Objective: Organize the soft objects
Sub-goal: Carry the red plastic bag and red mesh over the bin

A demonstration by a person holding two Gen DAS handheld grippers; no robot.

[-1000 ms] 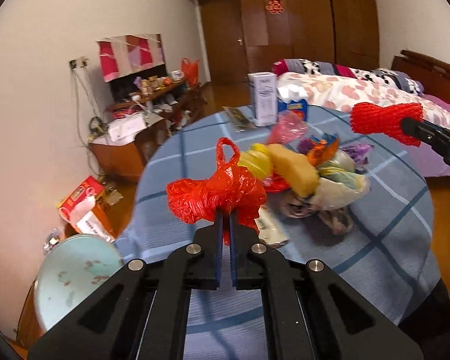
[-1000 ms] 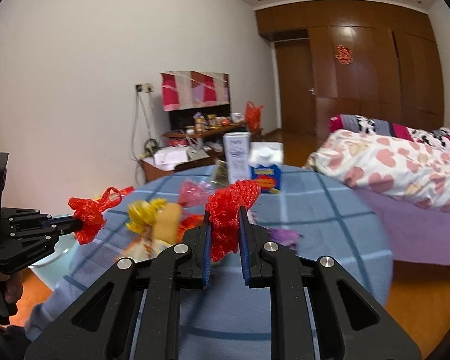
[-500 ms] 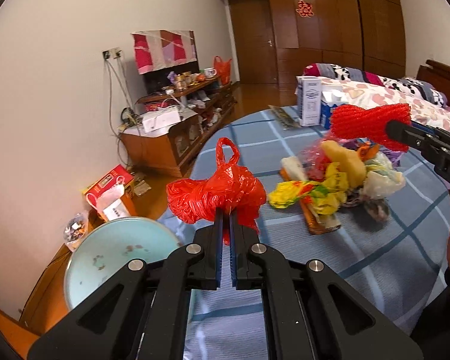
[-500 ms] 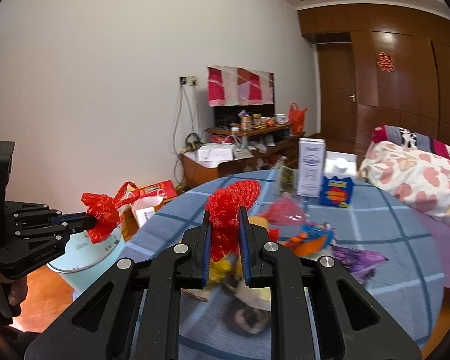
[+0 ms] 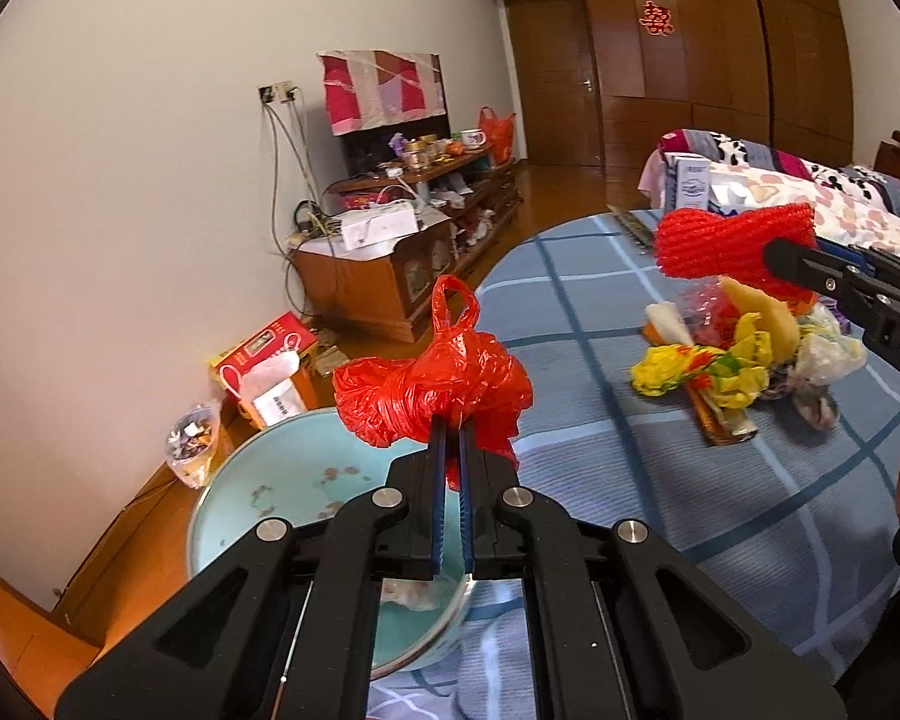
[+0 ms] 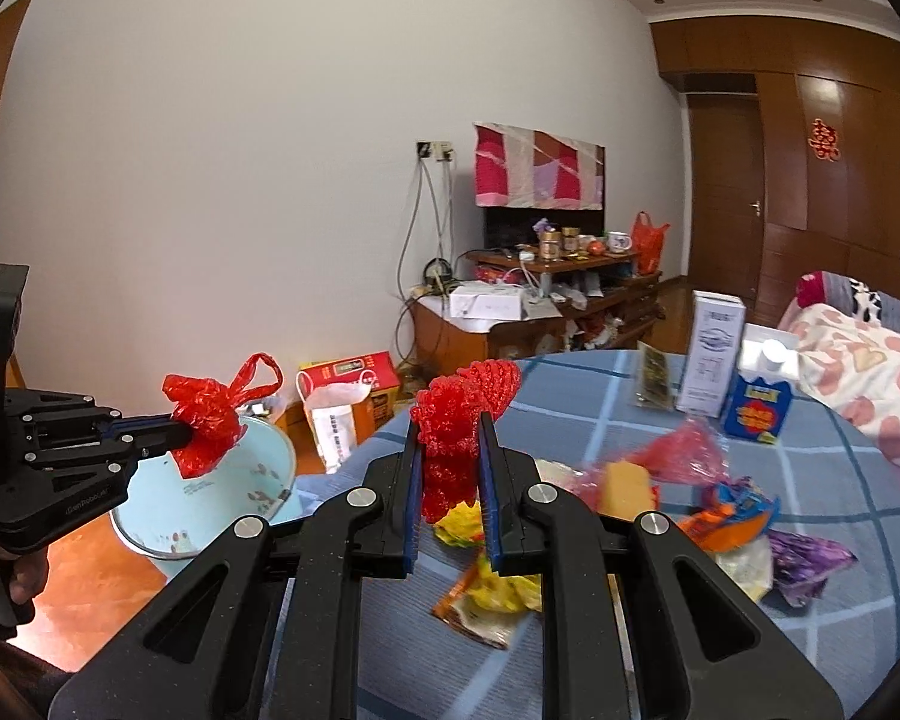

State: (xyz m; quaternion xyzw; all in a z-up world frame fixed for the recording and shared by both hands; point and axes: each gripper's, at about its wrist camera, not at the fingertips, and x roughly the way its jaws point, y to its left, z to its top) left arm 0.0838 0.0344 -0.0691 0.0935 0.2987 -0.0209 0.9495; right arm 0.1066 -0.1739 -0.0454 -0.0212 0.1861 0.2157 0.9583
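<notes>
My left gripper (image 5: pixel 450 426) is shut on a crumpled red plastic bag (image 5: pixel 432 387), held in the air just over the far rim of a pale blue bin (image 5: pixel 270 480). From the right wrist view the same red plastic bag (image 6: pixel 204 414) hangs above the pale blue bin (image 6: pixel 210 498). My right gripper (image 6: pixel 450 426) is shut on a red foam net sleeve (image 6: pixel 462 414), held above the table's left part. The red foam net sleeve (image 5: pixel 726 243) also shows at the upper right of the left wrist view. A pile of soft wrappers and bags (image 5: pixel 744 360) lies on the blue checked tablecloth (image 5: pixel 660 480).
Two cartons (image 6: pixel 714 360) and a flat packet stand at the table's far side. A bed with a heart-print cover (image 6: pixel 858 372) lies to the right. On the floor by the wall are a red box (image 5: pixel 264 360), a bag and a cluttered wooden cabinet (image 5: pixel 390 264).
Both grippers swung left with their loads. The red bag went from above the tablecloth to over the blue bin. The pile slid rightward in both views.
</notes>
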